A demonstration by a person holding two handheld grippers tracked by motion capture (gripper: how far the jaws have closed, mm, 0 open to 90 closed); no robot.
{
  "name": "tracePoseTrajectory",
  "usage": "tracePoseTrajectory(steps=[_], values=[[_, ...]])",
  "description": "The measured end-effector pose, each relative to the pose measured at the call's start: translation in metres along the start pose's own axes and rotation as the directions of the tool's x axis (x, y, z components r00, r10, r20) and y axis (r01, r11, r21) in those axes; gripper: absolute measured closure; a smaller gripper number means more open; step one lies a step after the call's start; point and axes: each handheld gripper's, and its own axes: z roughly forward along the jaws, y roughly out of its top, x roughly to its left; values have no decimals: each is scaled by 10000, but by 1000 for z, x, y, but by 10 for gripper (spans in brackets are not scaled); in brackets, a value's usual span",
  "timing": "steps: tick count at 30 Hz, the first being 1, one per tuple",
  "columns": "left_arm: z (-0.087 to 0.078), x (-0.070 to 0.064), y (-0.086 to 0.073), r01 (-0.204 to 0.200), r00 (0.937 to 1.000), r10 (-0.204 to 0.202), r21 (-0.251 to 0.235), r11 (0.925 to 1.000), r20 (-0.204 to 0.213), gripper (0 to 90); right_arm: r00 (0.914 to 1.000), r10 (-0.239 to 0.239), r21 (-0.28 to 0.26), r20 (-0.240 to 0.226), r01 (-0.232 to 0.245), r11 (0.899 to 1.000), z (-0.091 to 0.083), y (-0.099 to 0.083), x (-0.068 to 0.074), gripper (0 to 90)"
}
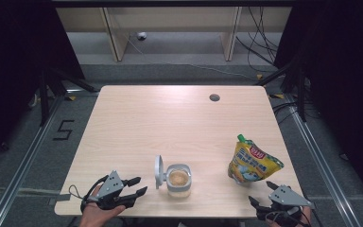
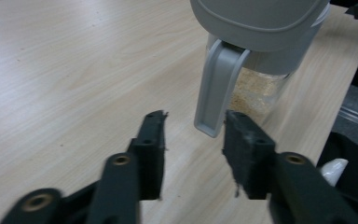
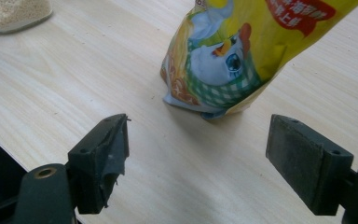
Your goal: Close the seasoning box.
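Left gripper (image 1: 131,186), jaws apart, empty, low over the counter (image 1: 170,118), aimed at 3 o'clock toward the jar (image 1: 178,180). The jar's lid (image 1: 159,171) is flipped open, likely ready for filling; its grey latch (image 2: 214,88) hangs just ahead of the jaws. Right gripper (image 1: 261,194), jaws wide apart, empty. The yellow pouch (image 1: 253,164) stands near, at its 12 o'clock, leaning, spout up.

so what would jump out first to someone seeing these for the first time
The bright yellow pouch with a green cap stands out, upright near the table's front right, just ahead of the open right gripper. Near the front middle sits a clear container of pale grains, its grey lid flipped up on its left side. The left gripper, jaws apart, points at it.
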Motion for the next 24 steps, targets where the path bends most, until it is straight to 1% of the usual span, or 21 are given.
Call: tracePoseTrajectory(steps=[1, 2, 4, 5, 6, 7, 8, 9, 11, 12, 13, 14, 15, 16, 17, 18, 19, 20, 22, 23, 24], values=[[-1, 0, 1, -192, 9997, 192, -22, 9998, -142, 677, 10000, -54, -13, 43, 54, 10000, 0, 0, 0, 220], [-2, -1, 2, -359, 9993, 359, -19, 9994, -120, 719, 9999, -56, 8, 89, 56, 10000, 0, 0, 0, 220], [-4, -2, 5, -523, 9986, 523, 48, 9986, -19, 779, 10000, 1, 24, 58, -1, 10000, 0, 0, 1, 221], [-4, -2, 6, -535, 9985, 534, -45, 9986, -113, 804, 10000, 7, -4, 81, -7, 10000, 0, 0, 1, 222], [-4, 0, 8, -892, 9960, 892, -12, 9960, -27, 821, 10000, 27, -30, 72, -27, 10000, -1, 0, 1, 223], [-4, 0, 9, -770, 9970, 770, -69, 9970, 36, 837, 9999, 67, -4, 77, -67, 10000, -1, 0, 1, 223], [-4, -2, 9, -487, 9988, 488, -150, 9987, 47, 855, 9999, 86, -8, 99, -86, 10000, -1, 0, 1, 223], [-4, -2, 10, -578, 9983, 578, -105, 9983, 12, 867, 9999, 114, -18, 89, -113, 9999, -1, 0, 1, 224], [-5, -2, 13, -533, 9985, 535, -130, 9985, 90, 888, 9998, 190, 33, 71, -190, 9998, -1, 1, 3, 225], [-5, -3, 14, -501, 9987, 502, -133, 9987, 59, 889, 9999, 89, -55, 80, -89, 9999, 0, 1, 3, 225], [-6, -2, 16, -651, 9978, 652, -108, 9978, 119, 890, 9999, 90, -1, 125, -90, 10000, -1, 1, 3, 225], [-6, -4, 18, -492, 9988, 493, -140, 9987, 50, 891, 9998, 209, 71, 29, -209, 9998, -1, 1, 4, 225], [-6, -2, 21, -774, 9967, 779, -223, 9968, 223, 891, 9999, 108, 9, 59, -108, 9999, -1, 1, 4, 225], [-7, -4, 23, -586, 9981, 589, -161, 9982, 186, 891, 9999, 87, 8, 58, -87, 10000, 0, 2, 4, 226], [-6, -4, 25, -625, 9975, 633, -259, 9977, 302, 891, 9999, 121, 45, -17, -121, 9999, 0, 2, 4, 226], [-7, -5, 27, -539, 9982, 543, -189, 9984, 238, 892, 10000, 97, 5, 3, -97, 10000, 0, 2, 4, 228], [-7, -5, 29, -727, 9968, 735, -256, 9970, 303, 892, 9999, -6, -57, 104, 7, 10000, 0, 2, 4, 228], [-7, -6, 31, -662, 9973, 670, -255, 9975, 316, 892, 10000, -24, -67, 96, 25, 10000, 0, 2, 3, 228], [-6, -8, 37, -872, 9952, 883, -260, 9958, 430, 892, 10000, 21, -25, 56, -21, 10000, 0, 2, 3, 228], [-5, -10, 38, -625, 9969, 637, -259, 9977, 471, 892, 10000, 39, -25, 82, -39, 10000, -1, 2, 3, 228], [-5, -9, 40, -861, 9950, 872, -249, 9960, 478, 892, 9998, -12, -74, 182, 14, 10000, -1, 2, 2, 228]])
